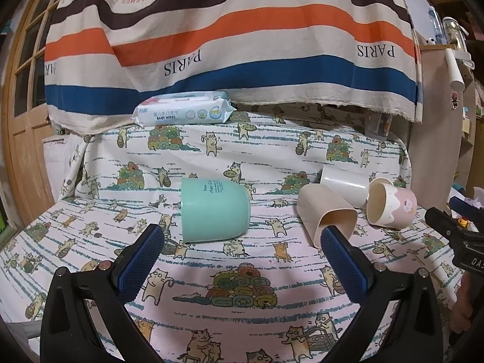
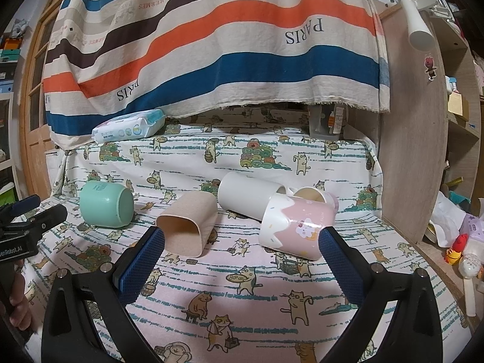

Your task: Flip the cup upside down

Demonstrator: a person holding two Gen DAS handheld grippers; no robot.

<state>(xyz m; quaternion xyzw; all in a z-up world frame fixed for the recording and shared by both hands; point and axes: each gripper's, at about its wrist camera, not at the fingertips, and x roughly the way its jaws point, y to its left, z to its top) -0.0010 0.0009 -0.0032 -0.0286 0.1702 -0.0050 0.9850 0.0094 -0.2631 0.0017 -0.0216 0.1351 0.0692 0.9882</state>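
Several cups lie on their sides on the cat-print cloth. A mint green cup (image 1: 213, 210) (image 2: 106, 204) lies just beyond my left gripper (image 1: 242, 242), which is open and empty. A beige square cup (image 1: 328, 216) (image 2: 189, 222), a white cup (image 1: 345, 186) (image 2: 248, 195) and a pink-and-white cup (image 1: 391, 207) (image 2: 298, 227) lie together further right. My right gripper (image 2: 242, 243) is open and empty, just short of the beige and pink cups.
A pack of baby wipes (image 1: 183, 109) (image 2: 130, 127) lies at the back of the cloth-covered table (image 1: 242, 311). A striped cloth (image 1: 230, 36) hangs behind. A wooden shelf unit (image 2: 423, 139) stands right, a door (image 1: 24, 115) left.
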